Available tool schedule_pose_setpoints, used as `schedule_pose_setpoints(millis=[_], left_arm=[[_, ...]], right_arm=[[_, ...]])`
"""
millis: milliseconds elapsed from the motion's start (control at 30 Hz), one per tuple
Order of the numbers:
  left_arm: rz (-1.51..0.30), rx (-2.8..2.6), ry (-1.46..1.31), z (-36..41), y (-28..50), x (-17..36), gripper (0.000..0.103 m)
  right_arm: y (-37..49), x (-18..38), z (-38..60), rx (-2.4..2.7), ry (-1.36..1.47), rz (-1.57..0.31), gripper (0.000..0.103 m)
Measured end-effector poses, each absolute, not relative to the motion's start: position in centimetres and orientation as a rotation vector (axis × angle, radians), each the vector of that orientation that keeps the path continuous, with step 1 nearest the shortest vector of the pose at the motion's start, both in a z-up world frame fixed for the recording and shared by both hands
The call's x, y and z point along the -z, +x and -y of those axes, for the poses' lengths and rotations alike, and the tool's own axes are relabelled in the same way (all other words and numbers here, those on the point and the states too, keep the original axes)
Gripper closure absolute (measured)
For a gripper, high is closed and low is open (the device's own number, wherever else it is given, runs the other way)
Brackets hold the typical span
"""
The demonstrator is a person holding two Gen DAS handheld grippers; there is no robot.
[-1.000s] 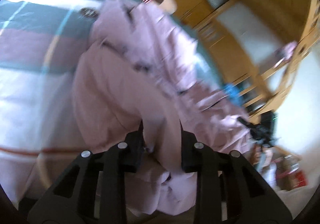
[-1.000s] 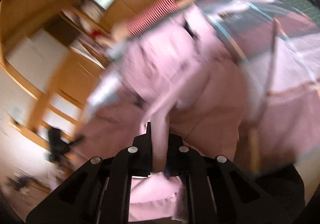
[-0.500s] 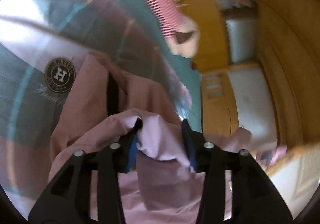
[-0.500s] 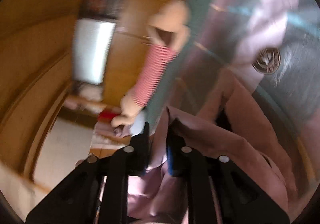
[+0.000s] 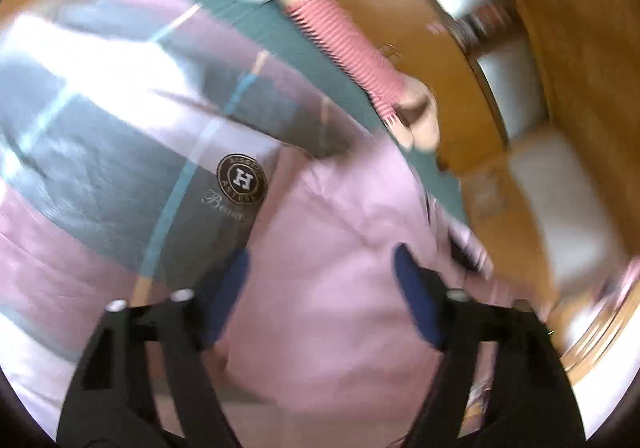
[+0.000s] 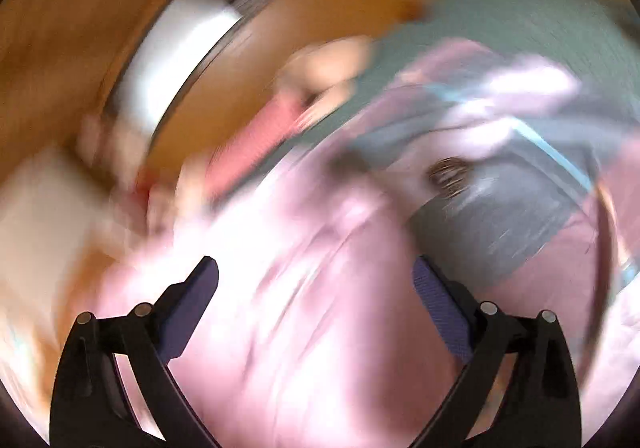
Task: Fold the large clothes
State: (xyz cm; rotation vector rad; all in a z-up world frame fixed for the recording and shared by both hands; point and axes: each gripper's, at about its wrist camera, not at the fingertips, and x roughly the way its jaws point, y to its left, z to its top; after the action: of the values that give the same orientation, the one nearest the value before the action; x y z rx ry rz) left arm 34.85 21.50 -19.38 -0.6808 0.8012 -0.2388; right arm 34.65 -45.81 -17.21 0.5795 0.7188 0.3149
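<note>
A large pale pink garment (image 5: 344, 248) lies on a bed covered by a striped pink, grey and teal blanket (image 5: 100, 152). My left gripper (image 5: 320, 268) is open above the garment, with nothing between its blue-padded fingers. The garment also shows in the right wrist view (image 6: 304, 308), heavily blurred. My right gripper (image 6: 316, 276) is open over it and holds nothing. A round brown badge with an H (image 5: 241, 179) is printed on the blanket just left of the garment's edge.
A doll-like figure with red-striped sleeve (image 5: 352, 56) lies on the teal sheet at the bed's far side. Wooden cabinets (image 5: 560, 48) and walls stand beyond the bed on the right. The right wrist view is smeared by motion.
Both grippers held pink fabric one second and half a second ago. Now both have opened and let the garment go, and it lies on the bed. Both cameras swung over the bed.
</note>
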Motion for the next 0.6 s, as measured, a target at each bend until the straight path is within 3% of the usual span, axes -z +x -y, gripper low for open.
schedule_pose_setpoints(millis=[100, 167, 233, 333, 467, 600], left_arm=[[-0.786, 0.252, -0.521, -17.2, 32.9, 19.0, 0.032], [-0.808, 0.257, -0.434, -14.6, 32.5, 19.5, 0.032], [-0.819, 0.269, -0.369, -12.2, 32.1, 20.1, 0.031], [-0.809, 0.231, -0.249, -10.4, 31.1, 21.1, 0.025], [-0.855, 0.193, -0.188, -9.2, 34.1, 23.3, 0.022], [-0.904, 0.141, -0.141, -10.1, 36.2, 26.0, 0.021]], right_arm=[[29.5, 16.3, 34.4, -0.523, 0.229, -0.826, 0.012], [27.9, 17.2, 27.4, -0.620, 0.042, -0.879, 0.024], [28.7, 18.6, 22.4, -0.594, -0.114, -0.897, 0.043], [34.0, 19.2, 18.9, -0.447, -0.225, -0.831, 0.043], [47.7, 21.0, 19.6, -0.249, -0.079, -0.830, 0.041], [51.0, 20.6, 20.4, -0.290, 0.018, -0.852, 0.034]])
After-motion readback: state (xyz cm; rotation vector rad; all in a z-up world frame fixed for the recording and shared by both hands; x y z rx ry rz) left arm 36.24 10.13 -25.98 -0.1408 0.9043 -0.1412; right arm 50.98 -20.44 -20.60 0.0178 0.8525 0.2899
